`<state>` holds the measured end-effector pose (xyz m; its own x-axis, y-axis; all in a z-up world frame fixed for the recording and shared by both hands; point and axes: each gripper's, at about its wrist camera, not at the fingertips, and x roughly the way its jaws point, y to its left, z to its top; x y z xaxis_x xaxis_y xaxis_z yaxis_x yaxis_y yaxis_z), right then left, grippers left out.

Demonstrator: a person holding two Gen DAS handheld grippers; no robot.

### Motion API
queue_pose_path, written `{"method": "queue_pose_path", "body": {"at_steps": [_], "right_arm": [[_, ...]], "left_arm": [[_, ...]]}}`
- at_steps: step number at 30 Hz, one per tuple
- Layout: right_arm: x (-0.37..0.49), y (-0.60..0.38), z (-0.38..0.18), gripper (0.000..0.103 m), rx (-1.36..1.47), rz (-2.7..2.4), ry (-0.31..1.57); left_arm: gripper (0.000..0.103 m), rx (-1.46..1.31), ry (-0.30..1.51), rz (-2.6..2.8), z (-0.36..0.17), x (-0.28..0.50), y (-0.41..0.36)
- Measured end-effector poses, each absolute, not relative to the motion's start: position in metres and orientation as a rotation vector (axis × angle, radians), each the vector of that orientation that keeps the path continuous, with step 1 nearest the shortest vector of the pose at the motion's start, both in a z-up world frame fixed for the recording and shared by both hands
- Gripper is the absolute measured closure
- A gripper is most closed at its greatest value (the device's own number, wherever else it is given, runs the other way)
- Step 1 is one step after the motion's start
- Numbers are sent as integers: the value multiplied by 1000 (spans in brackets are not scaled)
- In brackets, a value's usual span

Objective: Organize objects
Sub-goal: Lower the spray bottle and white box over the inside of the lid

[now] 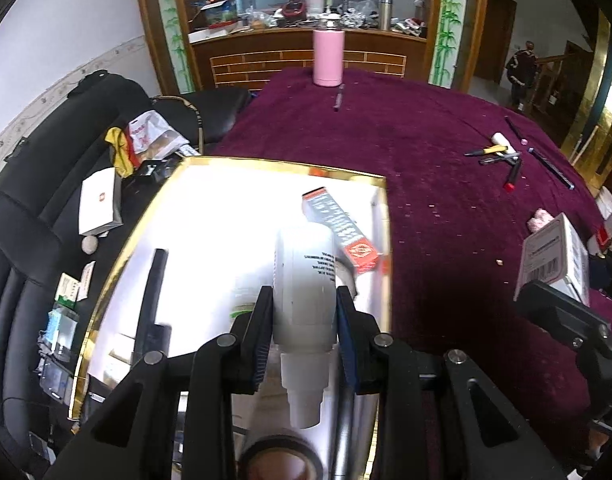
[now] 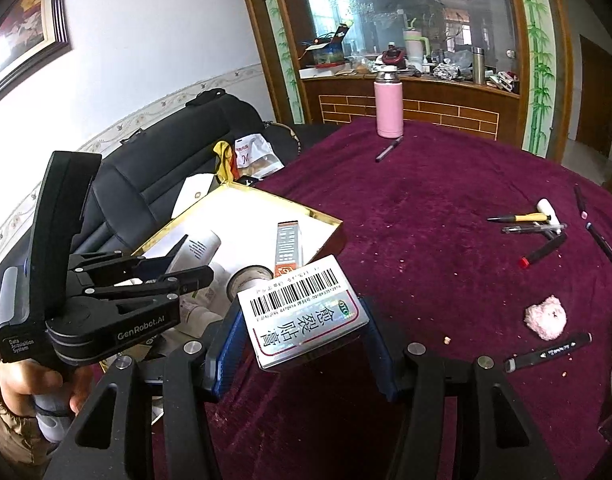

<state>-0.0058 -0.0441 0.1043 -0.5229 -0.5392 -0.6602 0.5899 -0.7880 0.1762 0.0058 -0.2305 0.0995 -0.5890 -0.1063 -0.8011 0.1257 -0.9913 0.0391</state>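
Left gripper: clamped on a white bottle, hanging over the gold-rimmed tray.
Right gripper: clamped on a silver medicine box, above the purple tablecloth just beside the tray's near corner.
Tray contents: an orange carton and a roll of tape.
Advice: lower the bottle onto bare tray floor, clear of the carton, before letting go; bring the box in afterwards.
Left on the cloth: pens.

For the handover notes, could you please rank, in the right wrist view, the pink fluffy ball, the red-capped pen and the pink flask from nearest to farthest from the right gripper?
1. Pink fluffy ball, right of the right gripper.
2. Red-capped pen, farther back right.
3. Pink flask, upright at the table's far edge.
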Motion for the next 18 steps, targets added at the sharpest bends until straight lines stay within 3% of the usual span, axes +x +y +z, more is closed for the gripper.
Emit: {"method": "queue_pose_path", "body": {"at_steps": [18], "right_arm": [[-18, -87, 103, 43, 952, -2243, 153]], "left_arm": [[74, 1303, 77, -2643, 99, 8, -274]]}}
